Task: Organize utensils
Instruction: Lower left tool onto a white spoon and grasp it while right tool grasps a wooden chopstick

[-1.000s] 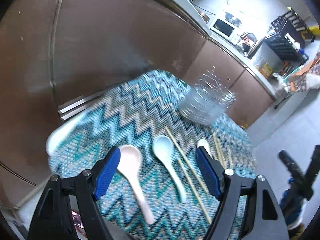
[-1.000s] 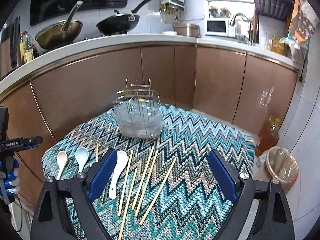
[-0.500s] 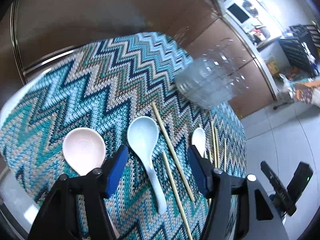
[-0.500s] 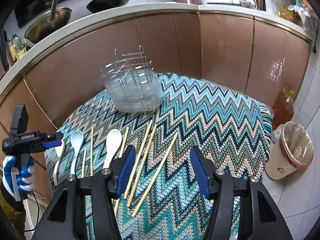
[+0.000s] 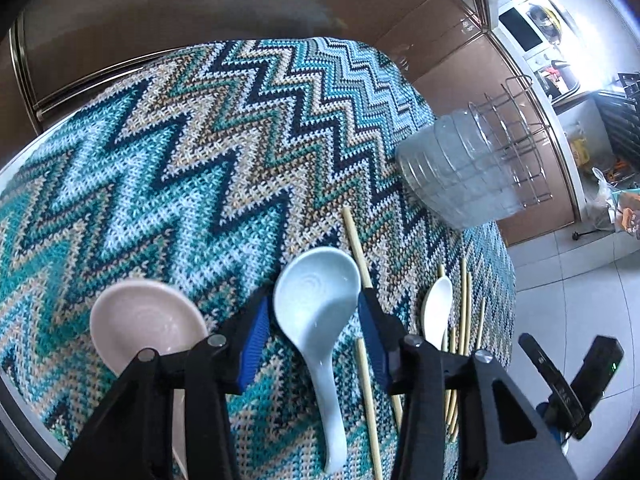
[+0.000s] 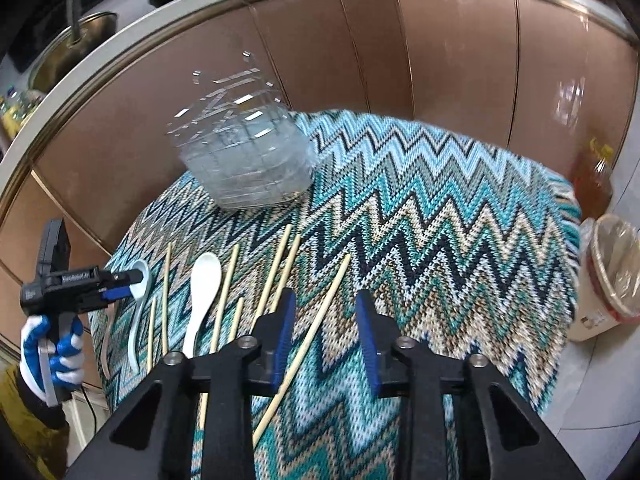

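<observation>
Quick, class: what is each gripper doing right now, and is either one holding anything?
Left gripper: open, jaws just closing around the blue spoon, not yet gripping.
Right gripper: open, jaws just closing around a chopstick, nothing held.

Your left gripper (image 5: 312, 334) tilts steeply down, its blue pads (image 5: 253, 340) standing either side of a pale blue spoon's (image 5: 316, 320) bowl. The jaws have just been closing; whether the pads already press the bowl cannot be told. From the right wrist view, your left hand (image 6: 52, 356) in a blue-and-white glove wraps the handle of that gripper. Your right gripper (image 6: 325, 336) also angles downward, jaws just closing, with one chopstick (image 6: 306, 344) lying between the pads, untouched by them.
</observation>
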`<action>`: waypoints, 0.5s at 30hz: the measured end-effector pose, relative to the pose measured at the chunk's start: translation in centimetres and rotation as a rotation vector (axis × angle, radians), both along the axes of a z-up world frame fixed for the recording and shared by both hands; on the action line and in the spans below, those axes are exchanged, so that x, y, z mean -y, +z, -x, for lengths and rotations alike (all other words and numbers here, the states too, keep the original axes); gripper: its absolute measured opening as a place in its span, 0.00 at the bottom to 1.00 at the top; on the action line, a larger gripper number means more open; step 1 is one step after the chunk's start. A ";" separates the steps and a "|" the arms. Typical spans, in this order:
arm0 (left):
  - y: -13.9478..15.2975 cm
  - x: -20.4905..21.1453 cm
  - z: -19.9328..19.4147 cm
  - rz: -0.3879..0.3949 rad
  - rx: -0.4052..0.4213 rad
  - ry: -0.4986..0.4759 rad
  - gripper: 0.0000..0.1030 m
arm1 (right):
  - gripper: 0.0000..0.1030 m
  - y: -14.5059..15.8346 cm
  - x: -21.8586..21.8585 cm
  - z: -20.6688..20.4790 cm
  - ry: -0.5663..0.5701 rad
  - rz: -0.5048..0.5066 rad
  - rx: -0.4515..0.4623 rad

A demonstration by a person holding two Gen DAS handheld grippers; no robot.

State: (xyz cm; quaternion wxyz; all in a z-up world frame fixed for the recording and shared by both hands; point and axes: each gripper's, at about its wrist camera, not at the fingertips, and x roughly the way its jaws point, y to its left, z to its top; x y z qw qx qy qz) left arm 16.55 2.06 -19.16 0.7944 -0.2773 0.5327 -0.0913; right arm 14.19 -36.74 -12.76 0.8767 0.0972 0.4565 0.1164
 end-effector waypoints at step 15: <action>-0.9 0.1 -1.7 -0.021 -0.026 0.023 0.12 | 0.14 -5.7 -1.7 -7.5 0.007 0.054 -0.256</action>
